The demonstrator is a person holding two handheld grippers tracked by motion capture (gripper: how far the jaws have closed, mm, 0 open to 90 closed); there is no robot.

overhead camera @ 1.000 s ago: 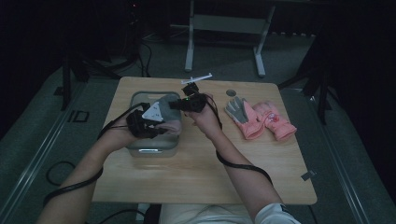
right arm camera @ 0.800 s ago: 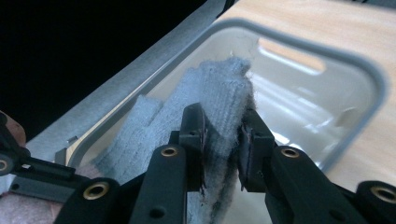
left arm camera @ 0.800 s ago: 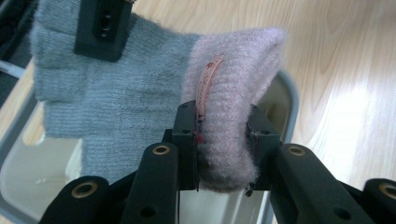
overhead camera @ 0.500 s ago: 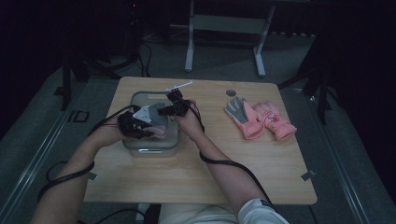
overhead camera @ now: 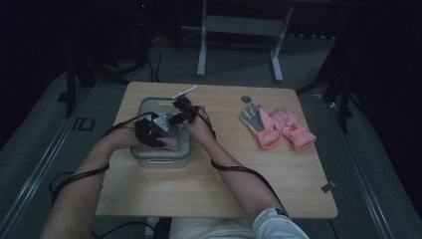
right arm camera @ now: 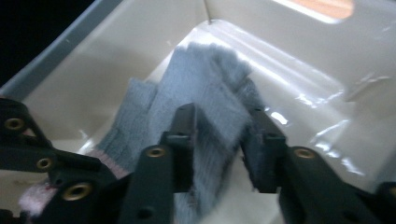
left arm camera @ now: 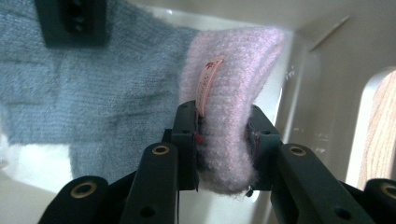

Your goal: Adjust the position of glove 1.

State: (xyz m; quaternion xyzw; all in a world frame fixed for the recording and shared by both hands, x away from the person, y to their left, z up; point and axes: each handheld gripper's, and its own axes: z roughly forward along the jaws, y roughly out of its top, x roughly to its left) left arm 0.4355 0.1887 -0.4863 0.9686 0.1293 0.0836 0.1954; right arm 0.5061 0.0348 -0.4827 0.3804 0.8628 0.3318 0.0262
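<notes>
glove held inside the tub by both grippers

the grey-and-pink glove (left arm camera: 140, 93) lies inside the pale plastic tub (overhead camera: 144, 155), which sits on the wooden table (overhead camera: 209, 194) toward its far left part. the left gripper (left arm camera: 222, 140) is clamped on the glove's pink cuff, its two black pads pressed into the knit from either side, a small label standing just above the left pad. the right gripper (right arm camera: 219, 140) is down in the tub too, at the grey finger end of the glove; its jaws have just been opening, the grey knit sits between them and touches the left one, but whether both pads press on it i cannot tell. seen from the high view, the two grippers meet over the tub, the left gripper (overhead camera: 148, 133) at its near side and the right gripper (overhead camera: 180, 112) toward its far side. well to the right of the tub, on the same table, lies a pair of pink gloves (overhead camera: 276, 127), one palm grey.
</notes>
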